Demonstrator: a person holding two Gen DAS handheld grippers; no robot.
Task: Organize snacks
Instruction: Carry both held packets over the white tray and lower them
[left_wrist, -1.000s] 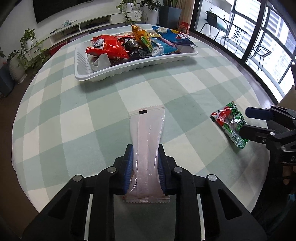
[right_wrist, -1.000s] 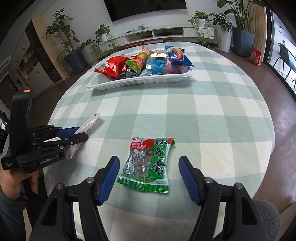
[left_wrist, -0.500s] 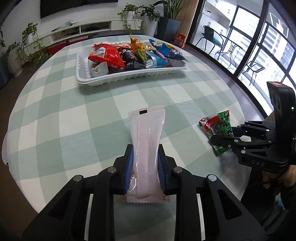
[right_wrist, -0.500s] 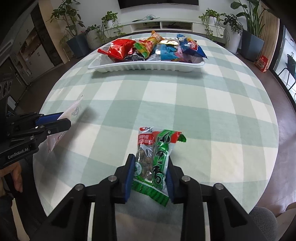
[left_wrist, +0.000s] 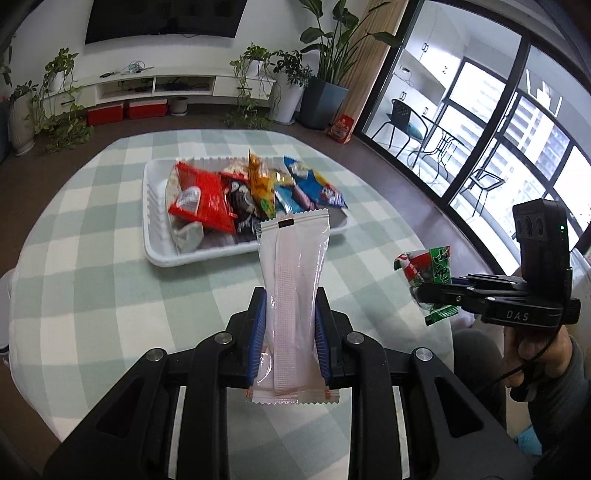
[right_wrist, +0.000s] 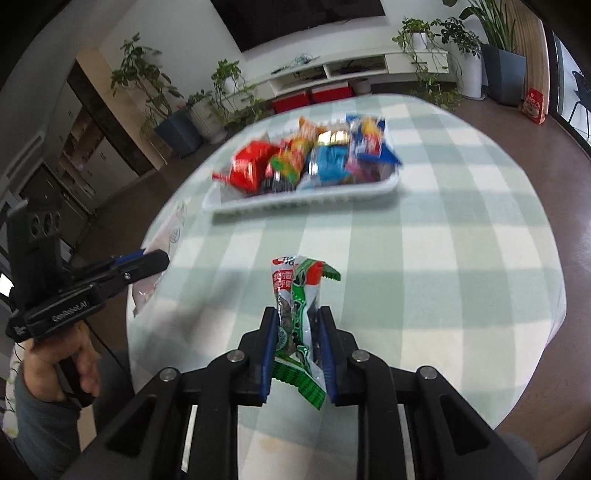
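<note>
My left gripper (left_wrist: 290, 314) is shut on a long pale pink snack packet (left_wrist: 293, 280) and holds it lifted above the checked table. My right gripper (right_wrist: 297, 325) is shut on a green and red nut packet (right_wrist: 299, 295), also lifted off the table. The white tray (left_wrist: 155, 236) full of several bright snack bags stands beyond both, across the table. In the left wrist view the right gripper (left_wrist: 424, 288) shows at the right with the green packet (left_wrist: 428, 266). In the right wrist view the left gripper (right_wrist: 159, 258) shows at the left with the pink packet (right_wrist: 170, 229).
The round table has a green and white checked cloth (right_wrist: 424, 258). The tray (right_wrist: 303, 201) sits at its far side. Behind are a white TV shelf (left_wrist: 147, 85), potted plants (left_wrist: 325, 66) and big windows at the right.
Both grippers have risen with their packets and tilted up toward the tray. The right gripper, open a second ago, shut on the green packet and lifted it off the table.
</note>
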